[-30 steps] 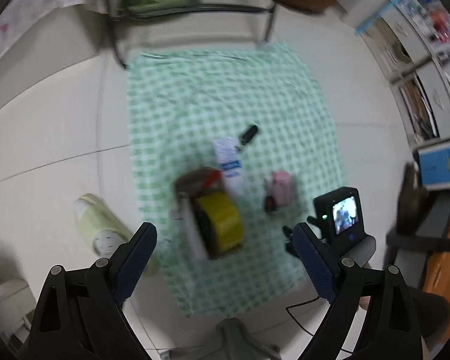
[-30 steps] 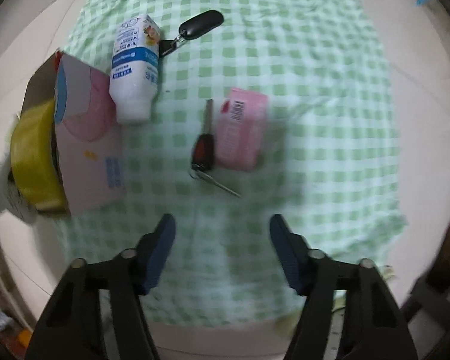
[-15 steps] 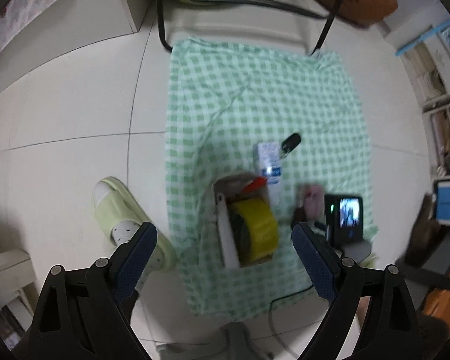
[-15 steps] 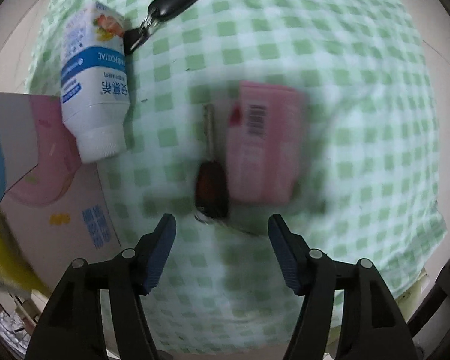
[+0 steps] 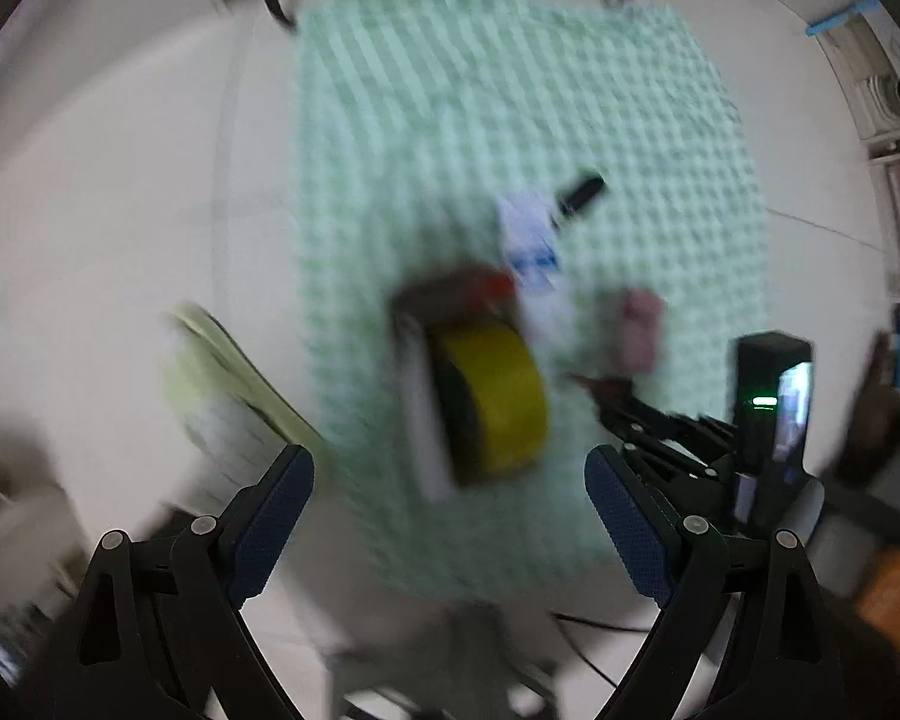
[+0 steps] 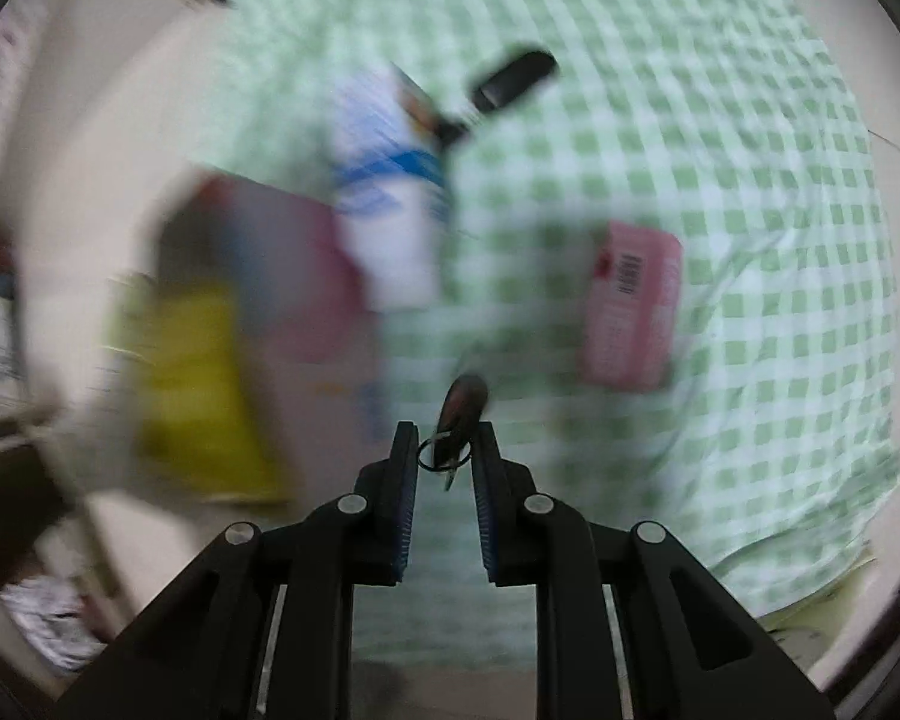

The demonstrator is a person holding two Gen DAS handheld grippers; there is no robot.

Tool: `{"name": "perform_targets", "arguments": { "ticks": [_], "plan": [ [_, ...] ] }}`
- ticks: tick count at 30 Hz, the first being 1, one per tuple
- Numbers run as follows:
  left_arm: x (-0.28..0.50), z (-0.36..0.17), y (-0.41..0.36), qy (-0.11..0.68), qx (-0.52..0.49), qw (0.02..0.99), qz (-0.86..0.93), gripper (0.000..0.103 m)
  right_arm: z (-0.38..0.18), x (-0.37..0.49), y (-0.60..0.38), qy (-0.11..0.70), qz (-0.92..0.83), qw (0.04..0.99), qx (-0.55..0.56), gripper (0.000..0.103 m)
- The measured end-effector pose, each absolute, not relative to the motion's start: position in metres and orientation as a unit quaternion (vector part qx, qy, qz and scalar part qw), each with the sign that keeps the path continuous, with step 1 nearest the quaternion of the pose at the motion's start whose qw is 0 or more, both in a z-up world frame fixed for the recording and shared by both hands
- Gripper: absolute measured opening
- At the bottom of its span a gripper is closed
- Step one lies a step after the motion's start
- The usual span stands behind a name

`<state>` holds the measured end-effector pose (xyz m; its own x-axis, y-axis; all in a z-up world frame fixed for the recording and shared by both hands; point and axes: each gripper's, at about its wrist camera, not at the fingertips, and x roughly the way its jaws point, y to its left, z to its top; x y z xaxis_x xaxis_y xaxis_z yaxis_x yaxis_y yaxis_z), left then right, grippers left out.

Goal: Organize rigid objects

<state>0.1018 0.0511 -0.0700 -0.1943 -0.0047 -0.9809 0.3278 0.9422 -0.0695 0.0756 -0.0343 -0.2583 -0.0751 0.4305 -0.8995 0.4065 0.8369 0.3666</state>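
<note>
right gripper (image 6: pixel 444 468), low centre of the right wrist frame, has just been closing; its blue-padded fingers (image 6: pixel 403 480) are gripping the dark red-headed car key with a metal ring (image 6: pixel 459 420), key head sticking out past the tips over the green-and-white checked cloth (image 6: pixel 750 180) on the floor. pink rectangular box with a barcode (image 6: pixel 633 306) is lying right of centre. white plastic bottle with a blue label (image 6: pixel 390 198) is lying left of centre, black key fob (image 6: pixel 513 81) near its top end. open pink cardboard box (image 6: pixel 282 276) with a yellow tape roll (image 6: pixel 198 396) is sitting at left, blurred. left gripper (image 5: pixel 450 510) is hovering wide open, nothing between its fingers, above the cloth's near edge. pale green slipper (image 5: pixel 228 384) is lying on the floor at left.
</note>
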Motion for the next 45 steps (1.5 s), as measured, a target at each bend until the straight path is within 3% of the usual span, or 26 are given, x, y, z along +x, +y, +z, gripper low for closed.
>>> {"name": "perform_targets", "arguments": {
  "ticks": [9,12,15,17,19,21,22,30,33,40,41,42,43,45],
  "plan": [
    [0.104,-0.092,0.056,0.804,-0.018,0.575,-0.148,0.092,-0.129,0.086,-0.016,0.660,0.077,0.683,0.304,0.020],
    [0.108,-0.094,0.062,0.808,-0.075,0.556,-0.177,0.092,-0.103,0.079,-0.004,0.647,0.088,0.701,0.289,0.020],
    [0.107,-0.090,0.070,0.804,-0.066,0.551,-0.211,0.091,-0.091,0.070,0.002,0.630,0.083,0.719,0.282,0.020],
    [0.107,-0.092,0.072,0.796,-0.052,0.565,-0.213,0.078,-0.084,0.073,0.010,0.622,0.089,0.727,0.278,0.020],
    [0.109,-0.096,0.081,0.793,-0.057,0.571,-0.205,0.035,-0.086,0.078,0.014,0.620,0.100,0.726,0.280,0.020],
    [0.111,-0.095,0.091,0.796,-0.061,0.573,-0.187,0.010,-0.091,0.081,0.022,0.625,0.109,0.719,0.285,0.020],
    [0.111,-0.095,0.096,0.797,-0.066,0.572,-0.182,0.005,-0.093,0.083,0.025,0.624,0.111,0.721,0.281,0.020],
    [0.125,-0.086,0.117,0.768,-0.058,0.621,-0.147,0.003,-0.099,0.087,0.050,0.648,0.120,0.717,0.228,0.021],
    [0.135,-0.092,0.122,0.762,-0.053,0.632,-0.132,0.000,-0.120,0.074,0.046,0.684,0.087,0.696,0.201,0.028],
    [0.136,-0.090,0.103,0.759,-0.047,0.641,-0.103,0.000,-0.182,0.034,0.020,0.755,0.011,0.619,0.216,0.030],
    [0.137,-0.087,0.102,0.763,-0.052,0.636,-0.104,0.000,-0.185,0.031,0.018,0.759,0.006,0.616,0.211,0.032],
    [0.136,-0.087,0.100,0.765,-0.055,0.633,-0.106,0.000,-0.189,0.028,0.015,0.763,0.001,0.613,0.205,0.043],
    [0.135,-0.087,0.096,0.767,-0.052,0.630,-0.109,0.000,-0.194,0.024,0.012,0.767,-0.005,0.611,0.197,0.063],
    [0.136,-0.087,0.093,0.767,-0.043,0.630,-0.113,0.000,-0.204,0.018,0.005,0.770,-0.019,0.613,0.178,0.087]
  ]
}}
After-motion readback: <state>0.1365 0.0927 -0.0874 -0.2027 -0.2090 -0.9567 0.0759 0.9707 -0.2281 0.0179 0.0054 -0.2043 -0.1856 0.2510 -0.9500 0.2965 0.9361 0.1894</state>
